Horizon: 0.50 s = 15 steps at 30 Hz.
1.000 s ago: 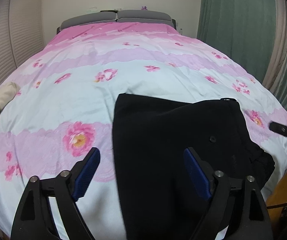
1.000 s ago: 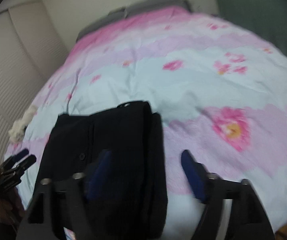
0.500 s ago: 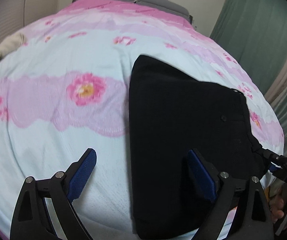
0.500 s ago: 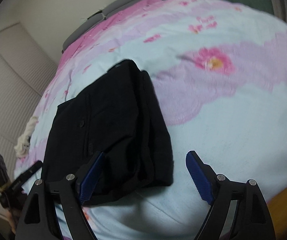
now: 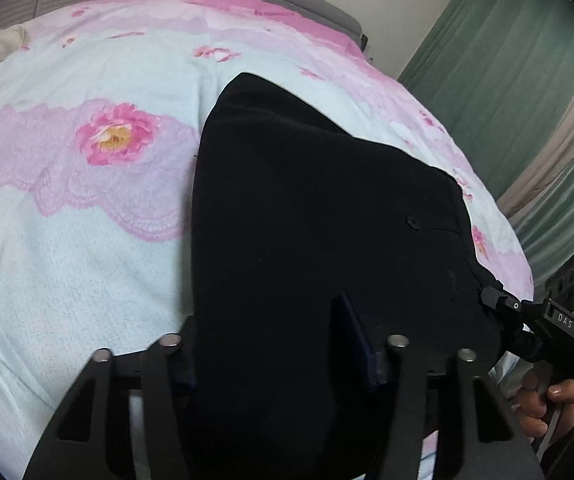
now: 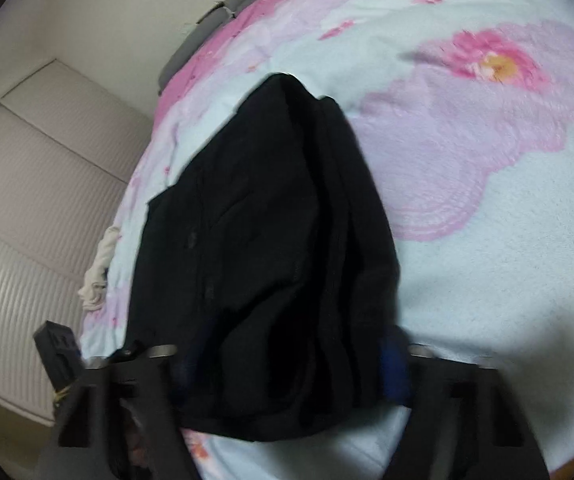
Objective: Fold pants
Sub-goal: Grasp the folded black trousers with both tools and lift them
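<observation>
Both my grippers, left and right, just closed, seemingly pinching the pants' near edge at frame bottom; ready to lift and fold.

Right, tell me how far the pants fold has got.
Done: the black pants already lie doubled into a compact stack on the floral bedspread. In hand: the left hand-held gripper and right hand-held gripper have just been closing over the near edge. Left: probably carrying that edge over for another fold.

Black pants on a pink-flowered, pale-blue bedspread; green curtain.
</observation>
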{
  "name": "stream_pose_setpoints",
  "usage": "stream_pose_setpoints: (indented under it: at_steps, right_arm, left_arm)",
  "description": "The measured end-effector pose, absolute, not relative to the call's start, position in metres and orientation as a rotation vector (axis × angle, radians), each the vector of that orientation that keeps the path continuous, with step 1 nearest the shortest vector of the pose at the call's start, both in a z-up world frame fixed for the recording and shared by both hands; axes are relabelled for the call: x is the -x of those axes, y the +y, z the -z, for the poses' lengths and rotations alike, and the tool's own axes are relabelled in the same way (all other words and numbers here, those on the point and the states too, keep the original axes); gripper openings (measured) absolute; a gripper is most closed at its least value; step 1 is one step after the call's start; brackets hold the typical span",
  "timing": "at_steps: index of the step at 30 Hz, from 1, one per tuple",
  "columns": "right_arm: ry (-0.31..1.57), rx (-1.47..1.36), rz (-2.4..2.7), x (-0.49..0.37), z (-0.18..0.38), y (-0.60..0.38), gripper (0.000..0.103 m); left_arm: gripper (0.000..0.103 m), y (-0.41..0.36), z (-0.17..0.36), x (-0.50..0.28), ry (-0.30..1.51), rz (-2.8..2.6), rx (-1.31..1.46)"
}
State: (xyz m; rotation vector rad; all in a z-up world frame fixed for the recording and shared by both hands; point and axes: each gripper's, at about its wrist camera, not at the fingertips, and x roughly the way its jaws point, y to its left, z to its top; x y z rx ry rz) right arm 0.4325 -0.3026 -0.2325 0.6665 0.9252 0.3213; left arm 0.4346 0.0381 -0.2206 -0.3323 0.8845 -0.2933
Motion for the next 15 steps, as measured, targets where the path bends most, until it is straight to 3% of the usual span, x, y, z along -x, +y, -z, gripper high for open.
stream_pose_setpoints:
  at_steps: [5, 7, 9, 15]
  right_arm:
    - [0.971, -0.720, -0.365, -0.442, 0.250, -0.304, 0.054]
    - [0.990, -0.788, -0.361, -0.444, 0.260, -0.310, 0.048]
    - [0.971, -0.758, -0.366, -0.442, 0.246, -0.305, 0.037]
    - [0.849, -0.681, -0.433, -0.428, 0.180, -0.281, 0.033]
  left_arm:
    - [0.032, 0.032, 0.214, -0.433, 0.869, 0.281, 0.287]
    - [0.023, 0.033, 0.203, -0.430, 0.842, 0.282, 0.273]
    - [0.021, 0.035, 0.192, -0.428, 0.815, 0.285, 0.266]
    - [0.019, 0.051, 0.147, -0.424, 0.737, 0.293, 0.276]
